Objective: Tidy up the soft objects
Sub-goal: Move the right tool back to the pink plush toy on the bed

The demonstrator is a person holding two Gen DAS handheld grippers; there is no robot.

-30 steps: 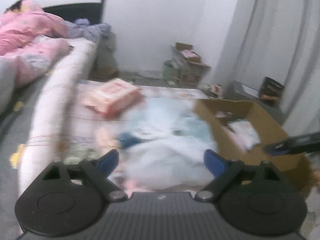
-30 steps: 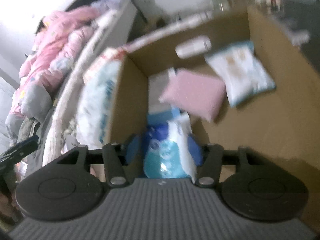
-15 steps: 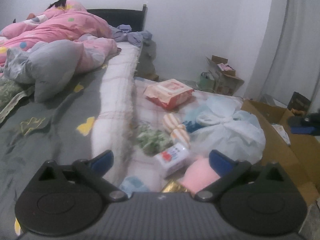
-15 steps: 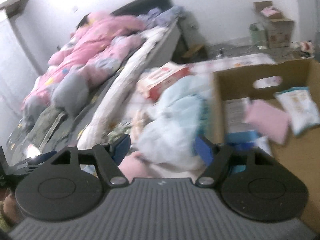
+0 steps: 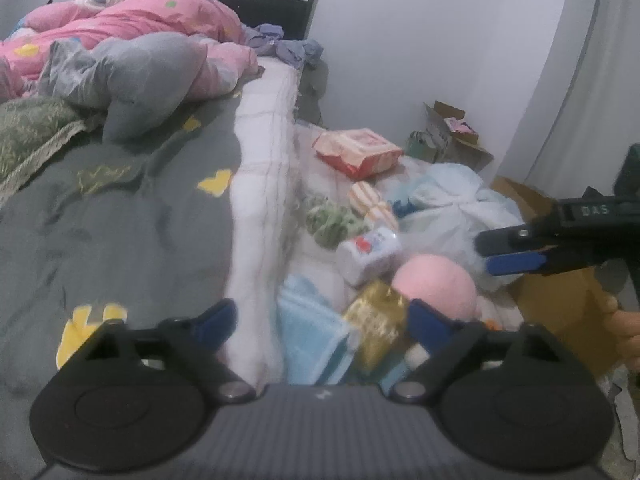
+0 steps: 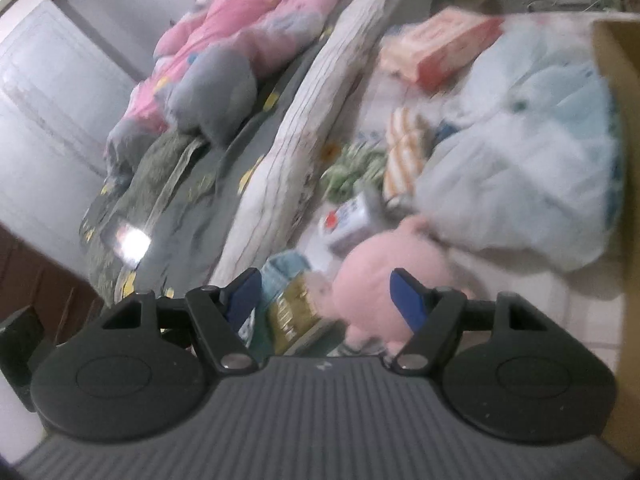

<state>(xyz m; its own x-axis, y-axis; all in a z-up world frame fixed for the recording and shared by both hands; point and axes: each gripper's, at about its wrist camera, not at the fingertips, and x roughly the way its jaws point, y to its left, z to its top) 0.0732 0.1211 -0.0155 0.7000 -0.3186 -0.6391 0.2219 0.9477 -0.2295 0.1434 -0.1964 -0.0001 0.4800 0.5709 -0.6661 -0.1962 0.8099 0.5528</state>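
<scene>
A heap of soft things lies on the floor beside the bed. A pink plush (image 5: 434, 286) (image 6: 376, 280) sits at its near end, by a gold packet (image 5: 374, 320) (image 6: 294, 314), a folded blue towel (image 5: 310, 332) and a white tissue pack (image 5: 368, 250) (image 6: 348, 218). My left gripper (image 5: 320, 320) hovers over the towel and packet with its jaws closing and pressing on nothing. My right gripper (image 6: 326, 296) (image 5: 496, 252) is open just above the plush, which shows between its fingers untouched. The cardboard box (image 5: 556, 296) (image 6: 624, 168) stands to the right.
Further back lie a big pale blue plastic bag (image 5: 452, 208), a striped orange cloth (image 5: 372, 204), a green cloth (image 5: 332, 220) and a pink wipes pack (image 5: 356, 152). The mattress edge (image 5: 264, 184) runs along the left. A person lies under a pink duvet (image 5: 152, 16).
My right gripper let go of the blue-and-white pack in the box, opened and swung left to the pile. My left view swung from the box toward the bed and came lower.
</scene>
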